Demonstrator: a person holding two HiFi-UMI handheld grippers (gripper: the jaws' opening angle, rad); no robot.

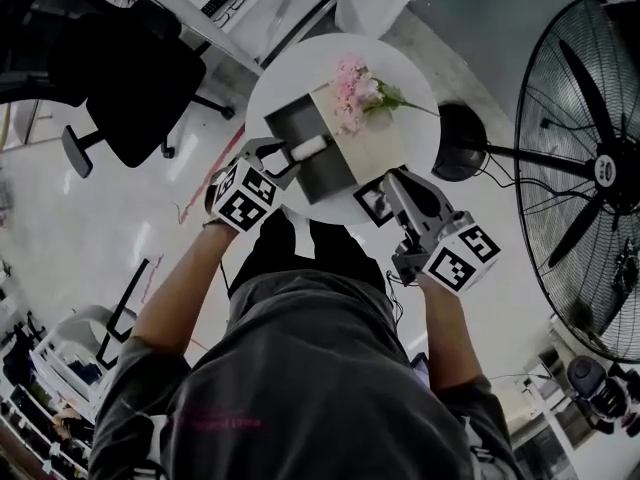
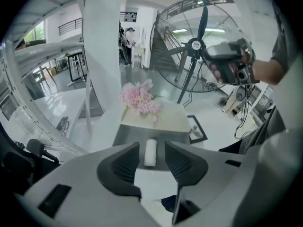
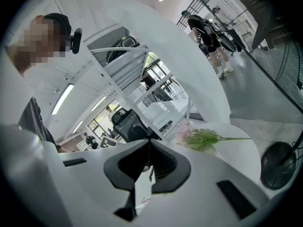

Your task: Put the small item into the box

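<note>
A small white roll (image 1: 308, 148) lies over the grey inside of the open box (image 1: 300, 118) on the round white table (image 1: 290, 63). My left gripper (image 1: 283, 158) is at the box's left edge, open, with the roll just ahead of its fingertips and no pad touching it. In the left gripper view the roll (image 2: 150, 152) rests on the box's grey floor (image 2: 130, 138) between the spread jaws of the left gripper (image 2: 151, 145). My right gripper (image 1: 392, 176) is held at the table's near right edge. In its own view the right gripper (image 3: 149, 148) is shut on a thin white card (image 3: 143, 195).
Pink artificial flowers (image 1: 355, 93) lie on the box's beige lid (image 1: 380, 143). A black-framed square (image 1: 370, 203) sits on the table by my right gripper. A big floor fan (image 1: 590, 168) stands to the right with its round base (image 1: 460, 143) beside the table. An office chair (image 1: 140, 78) is at the left.
</note>
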